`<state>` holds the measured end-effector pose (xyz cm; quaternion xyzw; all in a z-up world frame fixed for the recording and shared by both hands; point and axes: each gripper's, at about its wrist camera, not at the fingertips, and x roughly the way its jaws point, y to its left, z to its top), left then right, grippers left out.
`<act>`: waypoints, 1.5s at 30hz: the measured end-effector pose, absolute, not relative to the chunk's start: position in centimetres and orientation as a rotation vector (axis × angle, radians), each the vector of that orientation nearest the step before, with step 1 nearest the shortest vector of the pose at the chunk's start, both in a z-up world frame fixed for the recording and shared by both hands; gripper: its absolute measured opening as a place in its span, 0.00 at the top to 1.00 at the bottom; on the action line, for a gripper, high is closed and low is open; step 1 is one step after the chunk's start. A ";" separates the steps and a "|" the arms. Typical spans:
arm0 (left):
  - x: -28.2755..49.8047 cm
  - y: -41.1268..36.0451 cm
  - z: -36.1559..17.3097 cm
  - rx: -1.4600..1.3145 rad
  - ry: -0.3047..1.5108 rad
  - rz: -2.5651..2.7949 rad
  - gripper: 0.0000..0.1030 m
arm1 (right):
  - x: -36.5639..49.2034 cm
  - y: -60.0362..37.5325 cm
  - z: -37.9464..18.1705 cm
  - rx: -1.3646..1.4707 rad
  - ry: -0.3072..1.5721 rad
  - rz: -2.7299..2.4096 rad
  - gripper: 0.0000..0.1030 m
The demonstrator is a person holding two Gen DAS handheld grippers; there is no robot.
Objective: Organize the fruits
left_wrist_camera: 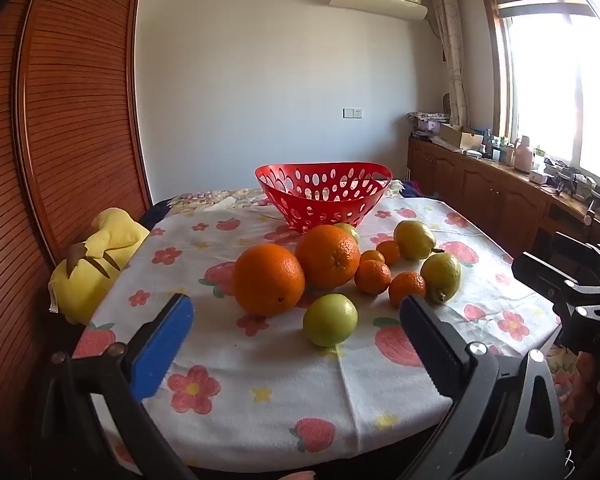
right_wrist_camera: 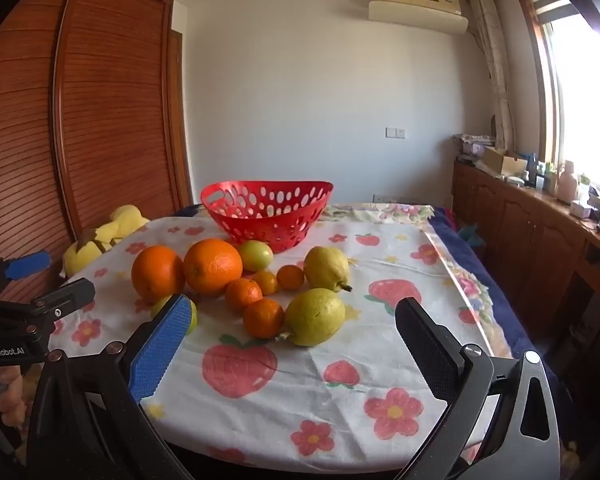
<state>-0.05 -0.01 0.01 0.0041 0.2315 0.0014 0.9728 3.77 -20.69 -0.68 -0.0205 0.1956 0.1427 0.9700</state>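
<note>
A red perforated basket (left_wrist_camera: pixel 323 197) (right_wrist_camera: pixel 267 210) stands empty at the back of the table. In front of it lie two big oranges (left_wrist_camera: pixel 269 285) (right_wrist_camera: pixel 213 266), several small mandarins (left_wrist_camera: pixel 372 277) (right_wrist_camera: pixel 263 318), two yellow pears (left_wrist_camera: pixel 441 276) (right_wrist_camera: pixel 315 317) and two green apples (left_wrist_camera: pixel 330 320) (right_wrist_camera: pixel 255 255). My left gripper (left_wrist_camera: pixel 296 316) is open and empty, just short of the near green apple. My right gripper (right_wrist_camera: pixel 294 320) is open and empty, just short of the near pear.
A white fruit-and-flower tablecloth (left_wrist_camera: pixel 260 400) covers the table. A yellow plush toy (left_wrist_camera: pixel 96 264) lies at the table's left edge. A wooden wardrobe (left_wrist_camera: pixel 72 100) stands left. A cluttered wooden sideboard (right_wrist_camera: pixel 540 216) runs along the right wall under the window.
</note>
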 end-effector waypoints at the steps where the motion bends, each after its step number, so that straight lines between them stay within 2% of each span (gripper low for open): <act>1: -0.1 0.0 0.0 0.009 0.467 0.004 0.00 | 3.7 -20.7 -0.7 -0.038 0.391 0.286 0.00; 45: -1.8 -0.1 1.9 0.004 0.432 -0.009 0.00 | 3.0 -20.7 0.4 -0.055 0.352 0.243 0.00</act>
